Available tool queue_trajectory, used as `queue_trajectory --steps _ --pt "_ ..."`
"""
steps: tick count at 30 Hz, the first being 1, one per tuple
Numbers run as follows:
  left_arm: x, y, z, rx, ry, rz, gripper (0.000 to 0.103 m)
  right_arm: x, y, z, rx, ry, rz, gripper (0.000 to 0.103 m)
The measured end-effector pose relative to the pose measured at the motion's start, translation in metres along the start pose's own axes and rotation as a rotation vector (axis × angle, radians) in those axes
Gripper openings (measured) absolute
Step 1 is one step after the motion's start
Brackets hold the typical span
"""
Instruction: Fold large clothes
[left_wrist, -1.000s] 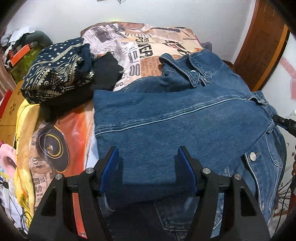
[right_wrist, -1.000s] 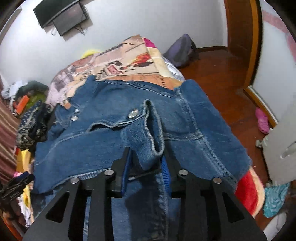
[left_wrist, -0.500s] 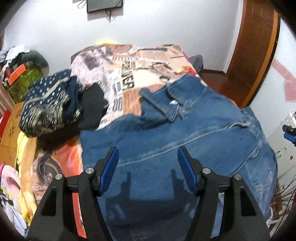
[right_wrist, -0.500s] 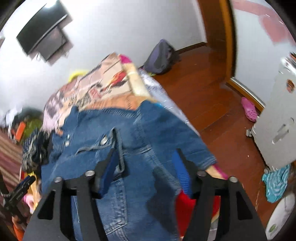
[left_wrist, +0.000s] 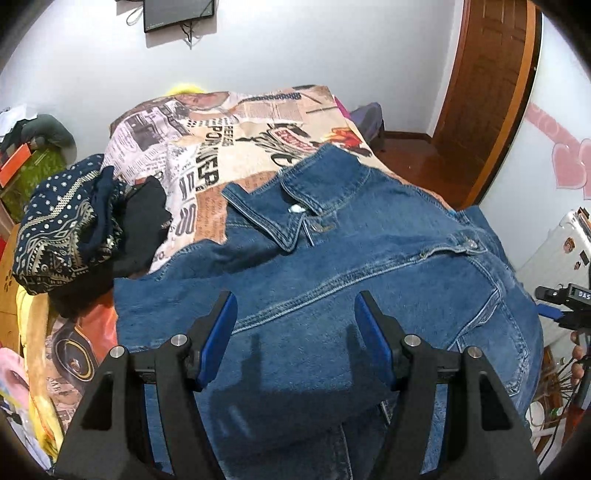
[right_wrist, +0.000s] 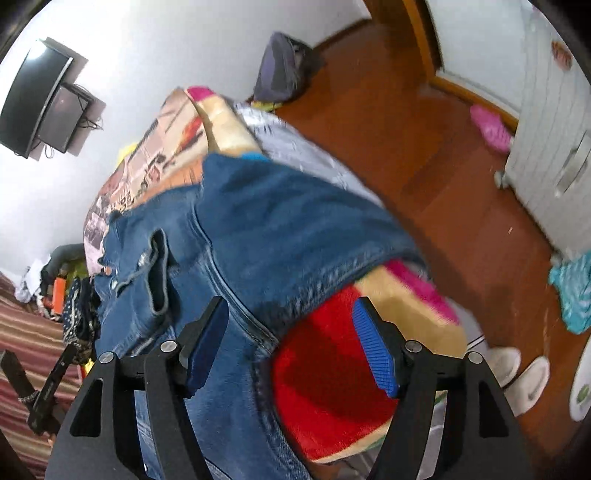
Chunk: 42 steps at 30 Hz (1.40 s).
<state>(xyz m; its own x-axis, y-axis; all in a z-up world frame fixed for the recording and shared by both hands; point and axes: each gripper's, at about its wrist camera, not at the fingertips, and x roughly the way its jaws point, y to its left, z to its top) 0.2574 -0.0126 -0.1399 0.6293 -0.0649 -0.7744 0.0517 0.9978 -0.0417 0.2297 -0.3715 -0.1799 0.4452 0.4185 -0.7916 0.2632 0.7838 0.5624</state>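
**Observer:** Where's the garment, and what are your tongs doing?

**Me:** The denim jacket lies on the bed, collar away from me, buttoned front up. One sleeve looks folded across the chest. The side on my right reaches the bed's edge and hangs a little over the red blanket. My left gripper hovers above the lower body of the jacket, jaws spread wide, nothing between the pads. My right gripper is also spread and empty, above that right edge where denim meets blanket.

**Observer:** Which step is that?

**Me:** Between grasps, I'd say. Sleeve seems to be in; the body isn't yet halved. That view is blurred, so I can't read the seams there.

**Observer:** Next move?

**Me:** Likely both tongs go down to the hem nearest me, one per corner, pinch through all the layers, then carry it up toward the collar. Denim is stiff and heavy, so I want a deep bite, not a fingertip one.

**Observer:** Anything in the way?

**Me:** The dark patterned clothes heaped to the left lie close to the jacket's shoulder. Fold should clear them if I go straight.
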Motion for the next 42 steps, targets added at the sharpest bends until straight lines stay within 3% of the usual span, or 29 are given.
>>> queue_trajectory --steps 8,11,13,15,16,18,20,23,25,27,29,32,37,42 --pt "0.007 0.009 -0.002 -0.028 0.022 0.014 0.065 0.031 -0.027 0.023 0.088 -0.027 0.091 0.069" --pt "0.006 0.011 -0.002 -0.023 0.015 0.029 0.065 0.037 -0.037 0.036 0.148 -0.034 0.101 0.065" --pt "0.005 0.012 -0.003 -0.018 0.013 0.036 0.065 0.039 -0.04 0.044 0.168 -0.046 0.083 0.056" --pt "0.005 0.013 -0.005 -0.02 0.018 0.034 0.065 0.041 -0.036 0.049 0.169 -0.051 0.038 0.034" --pt "0.004 0.014 -0.006 -0.021 0.019 0.03 0.065 0.039 -0.031 0.052 0.155 -0.056 -0.001 0.029" --pt "0.003 0.014 -0.007 -0.02 0.019 0.025 0.065 0.033 -0.02 0.052 0.105 -0.086 -0.05 0.016" --pt "0.002 0.013 -0.009 -0.015 0.016 0.027 0.065 0.02 -0.004 0.051 0.026 -0.139 -0.1 0.011" --pt "-0.002 0.013 -0.011 -0.008 0.007 0.029 0.065 -0.008 0.022 0.048 -0.071 -0.221 -0.102 0.009" --pt "-0.005 0.014 -0.011 -0.006 0.001 0.031 0.065 -0.029 0.042 0.045 -0.112 -0.254 -0.057 0.009" --pt "-0.008 0.016 -0.011 -0.006 -0.003 0.029 0.065 -0.055 0.069 0.037 -0.165 -0.293 0.041 0.009" --pt "-0.01 0.017 -0.011 -0.007 -0.01 0.027 0.065 -0.079 0.107 0.024 -0.285 -0.343 0.105 0.009" --pt "-0.012 0.019 -0.012 -0.011 -0.013 0.026 0.065 -0.093 0.161 -0.003 -0.486 -0.392 0.109 0.009" --pt "-0.018 0.023 -0.016 -0.018 -0.022 0.017 0.065 -0.059 0.202 -0.042 -0.661 -0.296 0.109 0.009" --pt "-0.022 0.028 -0.021 -0.008 -0.023 0.023 0.065 0.011 0.199 -0.062 -0.658 -0.064 0.095 0.009"
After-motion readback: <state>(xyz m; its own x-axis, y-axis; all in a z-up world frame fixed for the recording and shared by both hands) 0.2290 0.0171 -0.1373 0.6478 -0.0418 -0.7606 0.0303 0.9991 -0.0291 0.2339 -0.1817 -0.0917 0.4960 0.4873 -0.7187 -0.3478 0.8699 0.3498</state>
